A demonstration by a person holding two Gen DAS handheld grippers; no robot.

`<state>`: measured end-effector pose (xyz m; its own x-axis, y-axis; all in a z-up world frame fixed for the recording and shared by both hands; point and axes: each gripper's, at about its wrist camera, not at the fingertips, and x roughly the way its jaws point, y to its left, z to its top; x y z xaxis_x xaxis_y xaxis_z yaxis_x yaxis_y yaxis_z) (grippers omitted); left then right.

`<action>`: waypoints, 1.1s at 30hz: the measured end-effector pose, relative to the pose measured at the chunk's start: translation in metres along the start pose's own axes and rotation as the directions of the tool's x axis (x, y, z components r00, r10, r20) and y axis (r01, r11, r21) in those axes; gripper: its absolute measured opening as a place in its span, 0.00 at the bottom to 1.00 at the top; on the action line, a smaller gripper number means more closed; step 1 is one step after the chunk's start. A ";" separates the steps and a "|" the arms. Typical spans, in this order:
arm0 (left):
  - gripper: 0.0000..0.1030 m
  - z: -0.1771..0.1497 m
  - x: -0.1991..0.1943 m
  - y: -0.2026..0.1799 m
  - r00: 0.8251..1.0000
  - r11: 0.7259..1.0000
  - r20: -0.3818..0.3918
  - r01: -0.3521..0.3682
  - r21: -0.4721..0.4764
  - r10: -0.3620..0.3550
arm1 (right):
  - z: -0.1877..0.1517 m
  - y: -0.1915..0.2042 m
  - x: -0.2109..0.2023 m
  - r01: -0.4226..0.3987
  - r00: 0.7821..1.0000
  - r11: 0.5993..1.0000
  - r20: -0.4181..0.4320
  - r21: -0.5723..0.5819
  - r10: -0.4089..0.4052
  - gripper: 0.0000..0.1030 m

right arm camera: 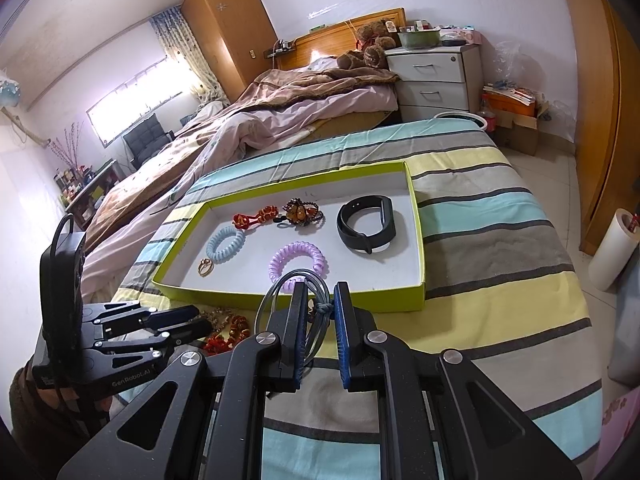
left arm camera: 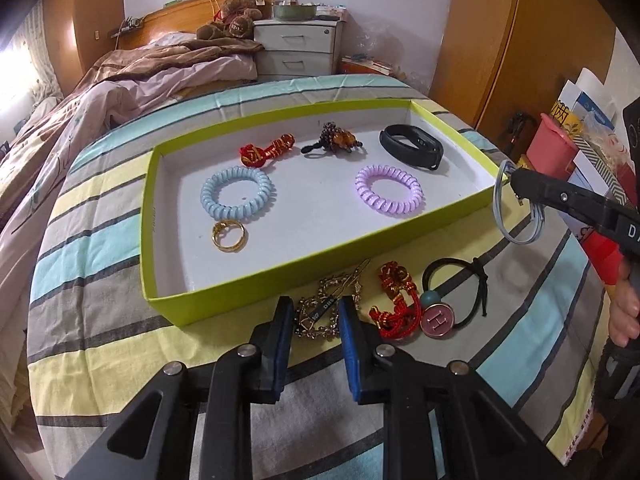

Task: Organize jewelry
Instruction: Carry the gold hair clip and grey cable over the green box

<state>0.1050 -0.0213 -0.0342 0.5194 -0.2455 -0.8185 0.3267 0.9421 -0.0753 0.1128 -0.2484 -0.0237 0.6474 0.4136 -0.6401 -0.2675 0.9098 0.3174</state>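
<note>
A lime-green shallow box (left arm camera: 224, 300) (right arm camera: 380, 300) lies on the striped sheet. It holds a blue coil hair tie (left arm camera: 238, 192), a purple coil tie (left arm camera: 389, 194), a gold ring (left arm camera: 229, 236), a red knot charm (left arm camera: 266, 150), an amber bead piece (left arm camera: 334, 140) and a black wristband (left arm camera: 412, 146). In front of the box, my left gripper (left arm camera: 317, 305) is down on the sheet, its pads closed against a jewelled hair clip (left arm camera: 316, 314). A red cord bracelet (left arm camera: 396, 300) and a black hair tie with a pink button (left arm camera: 456, 296) lie beside it. My right gripper (right arm camera: 320, 292) is shut on a grey cord loop (right arm camera: 280, 284), held above the box's near right corner.
The striped sheet (left arm camera: 100, 300) covers a raised surface whose edges drop off left and right. A pink cup (left arm camera: 552, 144) and papers stand at the right. Behind are a rumpled bed (right arm camera: 280, 120), a white nightstand (right arm camera: 434, 80) and wooden wardrobes.
</note>
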 end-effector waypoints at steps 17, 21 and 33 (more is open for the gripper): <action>0.23 0.005 -0.036 0.008 0.995 0.998 0.086 0.049 -0.026 -0.046 | 0.007 -0.002 -0.004 0.008 1.000 1.000 0.017 0.003 -0.008 0.13; 0.23 0.024 -0.039 0.011 0.993 0.999 0.111 0.036 -0.025 -0.033 | 0.015 -0.003 -0.002 0.015 1.000 1.000 0.022 0.003 -0.015 0.13; 0.23 0.071 -0.007 0.018 0.994 0.999 0.102 0.045 -0.029 -0.042 | 0.032 -0.007 0.027 0.055 0.998 0.998 -0.025 -0.014 -0.056 0.13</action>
<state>0.1631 -0.0183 0.0108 0.5832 -0.3064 -0.7523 0.3262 0.9365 -0.1285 0.1552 -0.2449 -0.0208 0.6436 0.3631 -0.6738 -0.2410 0.9317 0.2719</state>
